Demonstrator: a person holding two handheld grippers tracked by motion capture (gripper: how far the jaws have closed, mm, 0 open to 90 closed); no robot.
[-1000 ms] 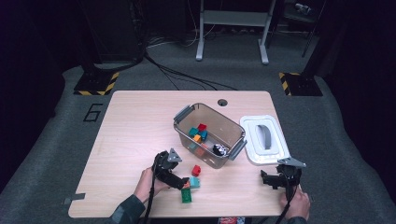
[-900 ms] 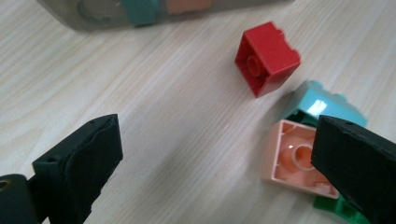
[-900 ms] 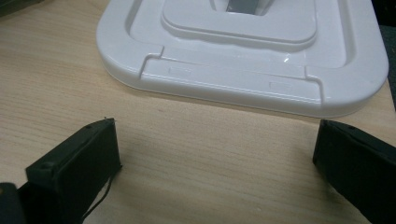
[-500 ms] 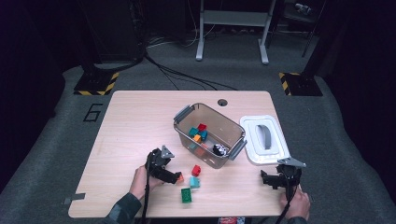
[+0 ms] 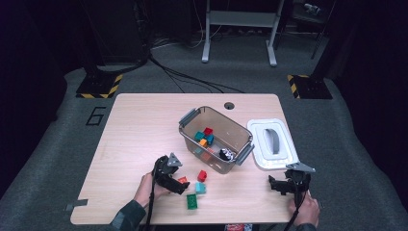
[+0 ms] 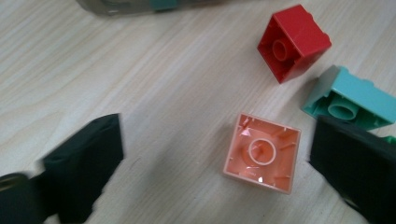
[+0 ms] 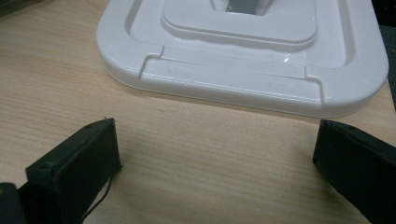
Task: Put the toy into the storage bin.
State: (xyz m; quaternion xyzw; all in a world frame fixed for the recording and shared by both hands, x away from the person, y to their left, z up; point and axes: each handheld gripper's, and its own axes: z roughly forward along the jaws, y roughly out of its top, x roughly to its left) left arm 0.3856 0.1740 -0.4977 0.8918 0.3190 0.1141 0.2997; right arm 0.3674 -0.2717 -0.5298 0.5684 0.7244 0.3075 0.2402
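Between the two black jaws of the left gripper (image 6: 215, 163), a small salmon-pink plastic building brick (image 6: 261, 152) is seen lying upside down on the pale wooden table (image 6: 140, 93), its hollow underside and round centre tube turned up. It is square, with thin glossy walls. The jaws are spread and have just been closing in a little; the brick sits nearer one jaw, and a gap is visible on both sides, so no pad presses on it. In the high view the brick (image 5: 183, 180) is largely covered by the left gripper (image 5: 179, 185), near the table's front edge, just short of the clear plastic bin (image 5: 192, 126). A red brick (image 6: 293, 42) is seen apart from it, also overturned, and a teal brick (image 6: 350, 100) is partly hidden behind a jaw. A green brick (image 5: 192, 200) lies close by. The bin's contents are too small to be told apart clearly. The right gripper (image 7: 215, 172) is held with its jaws wide apart over bare wood, before a white plastic lid (image 7: 243, 60) whose far part is cut off.
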